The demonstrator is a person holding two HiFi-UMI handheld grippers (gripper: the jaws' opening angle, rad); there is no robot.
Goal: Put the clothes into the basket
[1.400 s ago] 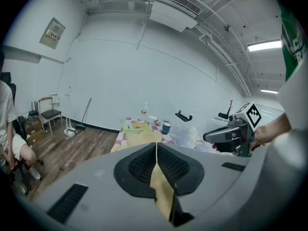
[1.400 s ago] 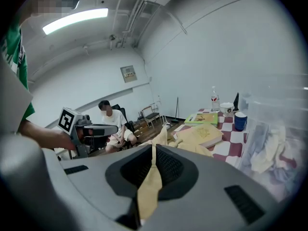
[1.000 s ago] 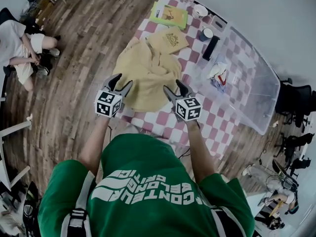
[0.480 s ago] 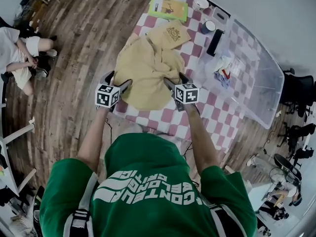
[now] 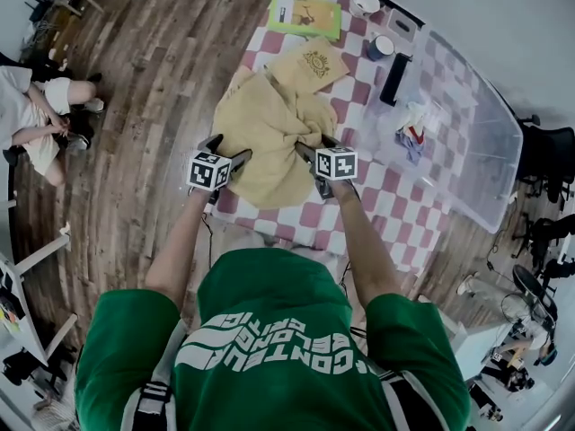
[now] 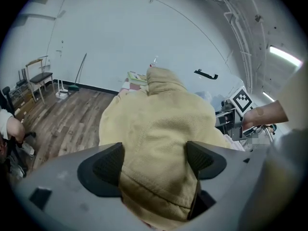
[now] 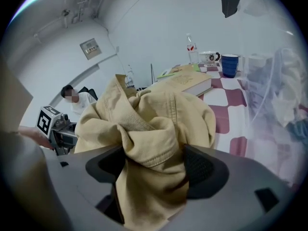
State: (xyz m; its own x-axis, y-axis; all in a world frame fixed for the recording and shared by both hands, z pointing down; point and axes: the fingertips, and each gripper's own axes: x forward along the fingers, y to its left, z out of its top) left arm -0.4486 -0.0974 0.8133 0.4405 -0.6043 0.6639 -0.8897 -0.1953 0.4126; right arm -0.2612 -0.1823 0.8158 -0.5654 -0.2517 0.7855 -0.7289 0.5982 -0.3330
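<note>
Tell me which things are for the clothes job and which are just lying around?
For the job: tan jacket, clear basket, clothes already in it.

Just lying about: book, green folder, blue mug, white cup.

The person is stretching the left arm (image 5: 175,250) and right arm (image 5: 361,241) forward. The left gripper (image 5: 229,148) is opening its jaws around a fold of the yellow garment (image 5: 269,124). The right gripper (image 5: 314,146) is holding its jaws wide, with cloth between them.
</note>
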